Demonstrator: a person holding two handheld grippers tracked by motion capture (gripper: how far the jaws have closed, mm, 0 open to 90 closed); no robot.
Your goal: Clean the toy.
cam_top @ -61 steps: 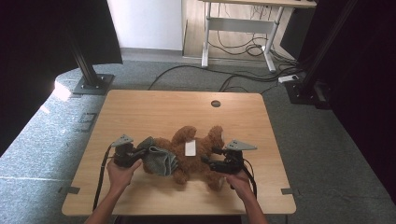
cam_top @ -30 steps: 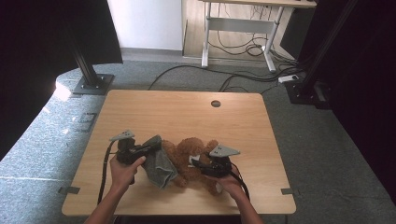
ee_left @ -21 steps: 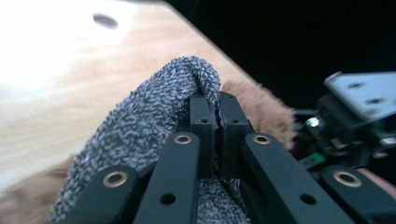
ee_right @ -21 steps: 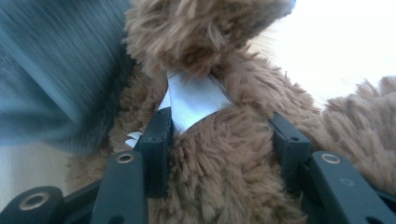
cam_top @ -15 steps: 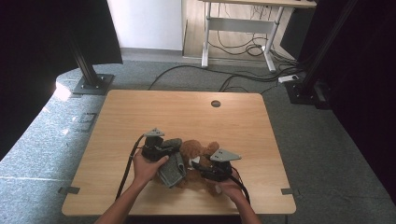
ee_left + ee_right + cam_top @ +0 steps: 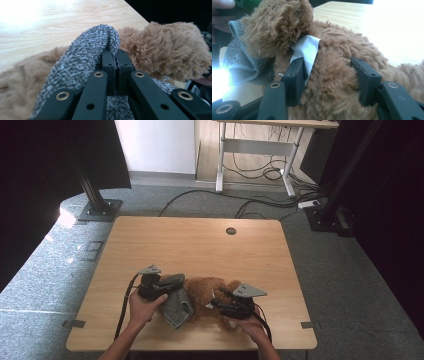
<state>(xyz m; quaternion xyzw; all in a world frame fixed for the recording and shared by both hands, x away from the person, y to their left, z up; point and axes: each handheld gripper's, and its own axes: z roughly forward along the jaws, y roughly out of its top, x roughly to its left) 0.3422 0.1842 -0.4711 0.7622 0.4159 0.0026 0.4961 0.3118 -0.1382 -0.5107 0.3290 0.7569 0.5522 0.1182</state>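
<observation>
left tool [image 6: 113,62] pinches grey sock [image 6: 82,72] pulled over plush bear [image 6: 172,55].

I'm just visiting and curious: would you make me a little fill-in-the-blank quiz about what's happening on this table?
1. The left gripper is shut on a piece of grey ____ cloth.
2. The furry toy between the right gripper jaws is ____ in colour.
3. A ____ label is sewn onto the toy.
4. Everything lies on a ____ table.

Missing words: knitted; brown; white; wooden
</observation>
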